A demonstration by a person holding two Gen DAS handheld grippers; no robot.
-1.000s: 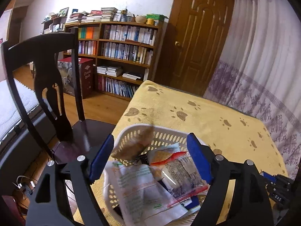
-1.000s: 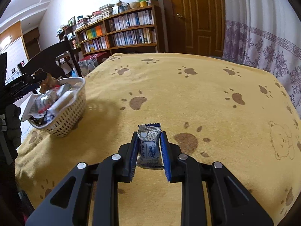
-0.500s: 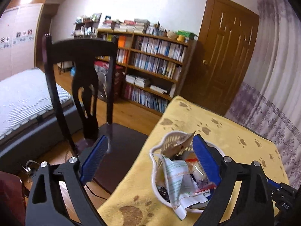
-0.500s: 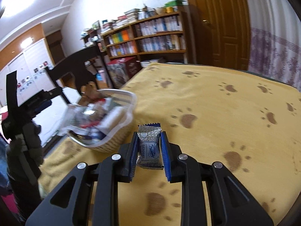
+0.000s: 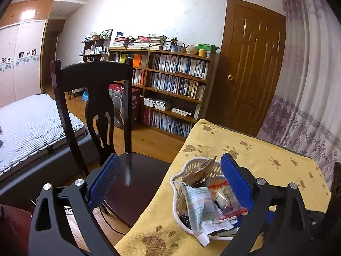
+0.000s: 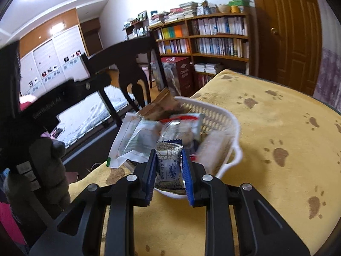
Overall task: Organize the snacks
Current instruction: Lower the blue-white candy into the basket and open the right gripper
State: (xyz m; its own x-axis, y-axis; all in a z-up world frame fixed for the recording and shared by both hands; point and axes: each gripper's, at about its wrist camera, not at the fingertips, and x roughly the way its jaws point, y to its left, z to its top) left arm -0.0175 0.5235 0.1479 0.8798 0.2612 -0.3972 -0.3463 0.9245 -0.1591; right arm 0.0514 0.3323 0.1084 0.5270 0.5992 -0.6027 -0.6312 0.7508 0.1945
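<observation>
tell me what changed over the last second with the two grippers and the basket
The right gripper carried its silver snack packet from the open tablecloth over to the white basket, and now holds it at the near rim. The left gripper pulled back from above the basket toward the chair. Unchanged: right fingers shut on the packet, left fingers open and empty, basket full of snacks.
</observation>
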